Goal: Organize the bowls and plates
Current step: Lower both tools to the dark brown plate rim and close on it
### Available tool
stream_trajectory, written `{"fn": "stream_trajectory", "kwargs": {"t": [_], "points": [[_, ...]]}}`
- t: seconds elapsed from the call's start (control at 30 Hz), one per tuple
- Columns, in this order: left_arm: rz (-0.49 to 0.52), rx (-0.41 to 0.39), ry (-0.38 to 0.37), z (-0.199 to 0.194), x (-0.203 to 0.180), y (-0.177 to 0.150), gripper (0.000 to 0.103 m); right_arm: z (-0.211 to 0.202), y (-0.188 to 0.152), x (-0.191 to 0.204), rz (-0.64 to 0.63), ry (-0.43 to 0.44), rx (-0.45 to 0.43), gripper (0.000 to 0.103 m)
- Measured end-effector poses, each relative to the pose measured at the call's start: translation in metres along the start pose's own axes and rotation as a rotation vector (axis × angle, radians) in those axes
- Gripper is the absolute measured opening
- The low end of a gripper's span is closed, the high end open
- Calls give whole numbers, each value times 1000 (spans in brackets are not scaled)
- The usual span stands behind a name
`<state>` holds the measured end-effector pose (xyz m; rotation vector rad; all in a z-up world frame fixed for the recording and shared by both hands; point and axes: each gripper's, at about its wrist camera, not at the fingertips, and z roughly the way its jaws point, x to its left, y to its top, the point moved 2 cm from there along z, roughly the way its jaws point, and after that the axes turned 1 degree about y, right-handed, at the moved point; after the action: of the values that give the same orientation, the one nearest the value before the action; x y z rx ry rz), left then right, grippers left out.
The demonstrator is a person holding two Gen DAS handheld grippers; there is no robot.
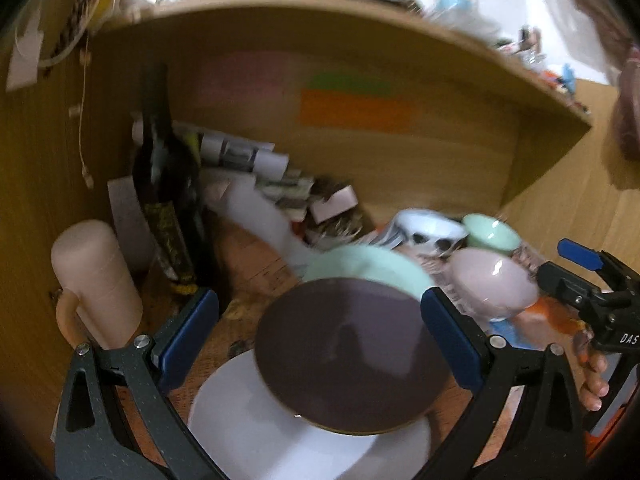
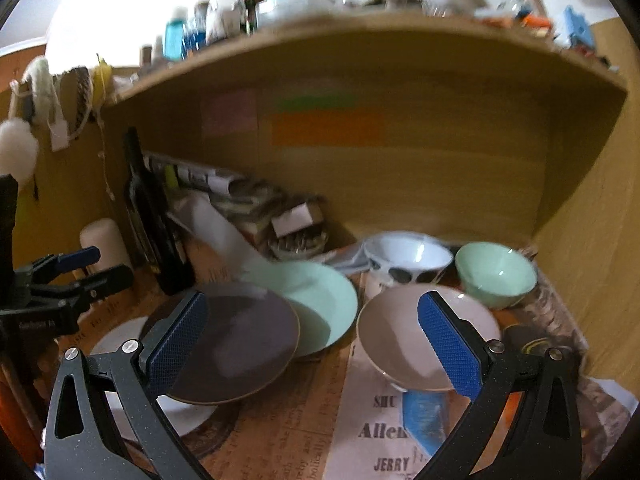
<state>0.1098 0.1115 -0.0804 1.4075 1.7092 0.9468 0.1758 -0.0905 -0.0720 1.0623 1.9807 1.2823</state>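
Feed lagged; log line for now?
left tool: open | right tool: open | brown plate: overlapping white plate | pink bowl: untouched

Both views were dim and warm under the wooden shelf [image 2: 360,40], while the wall above it burned out to flat white, most strongly at the upper left of the right wrist view. Motion blur smeared nearly everything: the coloured notes [image 2: 328,128] on the back panel were soft bands, and the bottles on the shelf top ran together. Small glints sat on the rims of the pink bowl [image 1: 496,284] and the green bowl [image 2: 496,274]. The dark plate [image 1: 348,352] carried a faint murky reflection (its source could not be told). Fisheye distortion bowed the shelf edge into an arc, and black vignetting closed every corner.
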Motion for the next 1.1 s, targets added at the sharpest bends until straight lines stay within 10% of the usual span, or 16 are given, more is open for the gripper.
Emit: {"fn": "stream_trajectory", "kwargs": {"t": [0.47, 1.1], "points": [[44, 193, -11, 54, 33, -26, 82, 65, -29, 6, 8, 40, 220, 101], [-57, 418, -113, 107, 58, -37, 41, 111, -48, 6, 119, 128, 421, 43]]}}
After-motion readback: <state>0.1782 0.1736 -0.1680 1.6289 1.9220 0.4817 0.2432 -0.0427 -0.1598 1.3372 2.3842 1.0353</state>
